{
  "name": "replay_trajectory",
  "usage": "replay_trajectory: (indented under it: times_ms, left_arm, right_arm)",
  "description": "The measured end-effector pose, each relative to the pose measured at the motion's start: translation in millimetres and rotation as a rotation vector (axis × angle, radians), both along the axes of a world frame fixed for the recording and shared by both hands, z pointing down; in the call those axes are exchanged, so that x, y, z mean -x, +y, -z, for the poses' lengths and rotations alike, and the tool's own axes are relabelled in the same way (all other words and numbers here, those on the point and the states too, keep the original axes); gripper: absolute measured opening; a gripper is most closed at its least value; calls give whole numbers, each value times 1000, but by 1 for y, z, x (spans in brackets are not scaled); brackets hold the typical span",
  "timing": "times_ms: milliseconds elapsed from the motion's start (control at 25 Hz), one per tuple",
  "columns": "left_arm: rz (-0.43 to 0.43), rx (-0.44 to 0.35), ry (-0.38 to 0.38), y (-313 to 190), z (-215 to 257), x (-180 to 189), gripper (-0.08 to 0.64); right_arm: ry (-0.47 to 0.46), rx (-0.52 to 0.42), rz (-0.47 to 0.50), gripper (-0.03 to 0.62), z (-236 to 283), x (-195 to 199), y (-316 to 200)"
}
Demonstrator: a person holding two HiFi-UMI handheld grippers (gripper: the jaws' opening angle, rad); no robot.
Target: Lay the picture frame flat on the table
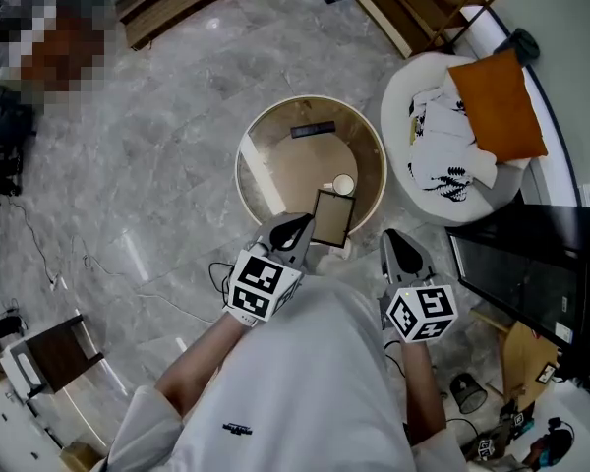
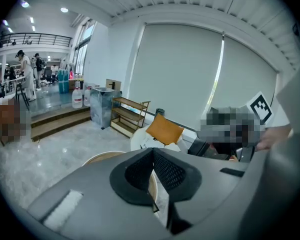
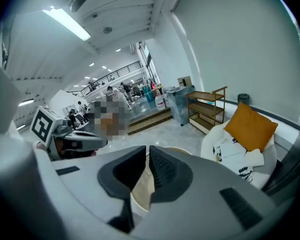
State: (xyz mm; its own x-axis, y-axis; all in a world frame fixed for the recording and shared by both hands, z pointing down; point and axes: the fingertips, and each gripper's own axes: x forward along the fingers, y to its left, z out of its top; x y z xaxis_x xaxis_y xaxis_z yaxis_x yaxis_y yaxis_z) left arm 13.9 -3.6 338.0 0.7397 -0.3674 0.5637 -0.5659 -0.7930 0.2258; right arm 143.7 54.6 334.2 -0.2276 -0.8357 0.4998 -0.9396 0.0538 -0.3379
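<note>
The picture frame (image 1: 332, 217), dark-edged with a brownish face, stands tilted at the near edge of the round wooden table (image 1: 259, 138). My left gripper (image 1: 297, 228) is at the frame's left edge and is shut on it. In the left gripper view the jaws of the left gripper (image 2: 153, 153) meet on a thin edge of the frame (image 2: 153, 202). My right gripper (image 1: 394, 238) hovers to the right of the frame, off the table's rim and apart from it. The right gripper (image 3: 147, 153) is shut with nothing between its jaws.
A white cup (image 1: 343, 184) and a flat black object (image 1: 313, 128) lie on the table behind the frame. A white armchair (image 1: 413, 87) with an orange cushion (image 1: 497, 106) stands to the right. Near it is black furniture (image 1: 531, 264). Cables (image 1: 98, 264) run over the marble floor.
</note>
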Motion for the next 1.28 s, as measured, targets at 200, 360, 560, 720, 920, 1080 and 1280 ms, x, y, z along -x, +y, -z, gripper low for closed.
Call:
replay_trajectory:
  times_ms: [200,360,560,720,920,1080,1280]
  left_arm:
    - [16,-23,54,1,25,0,5]
    - [33,-41,85,1,40,3,5]
    - [32,-66,93,2,51,5,5]
    - [28,-64,88,4,50,10,5]
    - [19,-65,92,7,53,8,5]
    - [11,-62,93,9,53,6,5]
    - [11,-61,91,11,53,8,5]
  right_arm:
    - [35,-54,41,18,26,5,2]
    - [95,-101,65,18,41,10,0]
    - [75,-120,56,18,44,14,-3]
    - [19,-115,34,18,44,17,-1]
    - [21,-112,24,18,44,13,1]
    - [66,-114,29,17,43,13,4]
    - [60,-116,30,17,44,16,6]
